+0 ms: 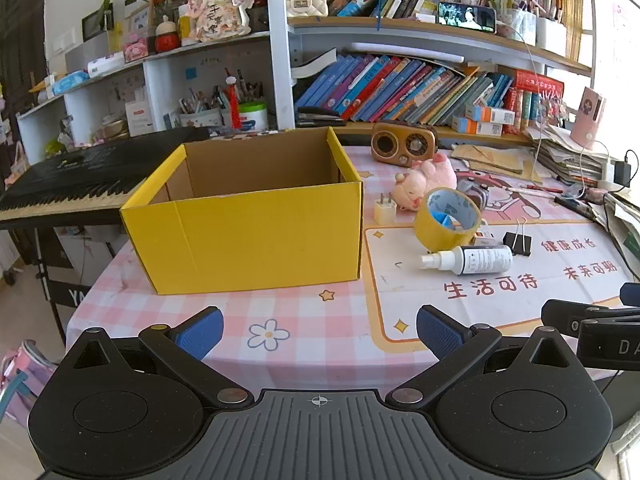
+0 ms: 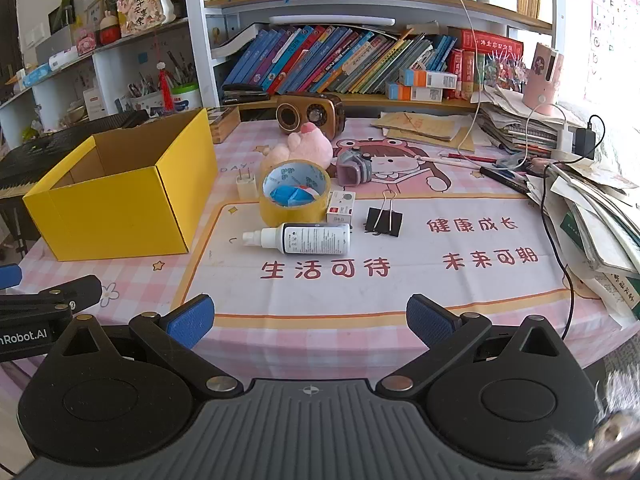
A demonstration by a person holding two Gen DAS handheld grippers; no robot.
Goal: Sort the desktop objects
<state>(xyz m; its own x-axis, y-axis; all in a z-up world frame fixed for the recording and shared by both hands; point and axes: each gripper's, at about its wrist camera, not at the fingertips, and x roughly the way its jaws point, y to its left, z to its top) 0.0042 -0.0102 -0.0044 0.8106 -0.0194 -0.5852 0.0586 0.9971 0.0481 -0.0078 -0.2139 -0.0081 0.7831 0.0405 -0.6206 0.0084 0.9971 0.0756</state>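
Note:
An open yellow cardboard box [image 1: 256, 236] [image 2: 116, 208] stands on the left of the table, nothing visible inside it. To its right lie a yellow tape roll [image 2: 295, 194] [image 1: 446, 218], a white spray bottle [image 2: 304, 239] [image 1: 472, 260] on its side, a black binder clip [image 2: 383, 221] [image 1: 517, 243], a small white box [image 2: 341, 207], a white plug [image 2: 246, 186] [image 1: 385, 210], a pink plush toy [image 2: 304, 148] [image 1: 428, 178] and a purple watch [image 2: 354, 168]. My left gripper [image 1: 320, 330] and right gripper [image 2: 310, 320] are open and empty at the near table edge.
A brown retro radio [image 2: 311, 114] and bookshelves stand behind. Paper stacks, pens and cables [image 2: 568, 184] crowd the right side. A black keyboard [image 1: 80, 178] stands left of the table. The pink checked tablecloth [image 2: 360, 280] lies in front of the grippers.

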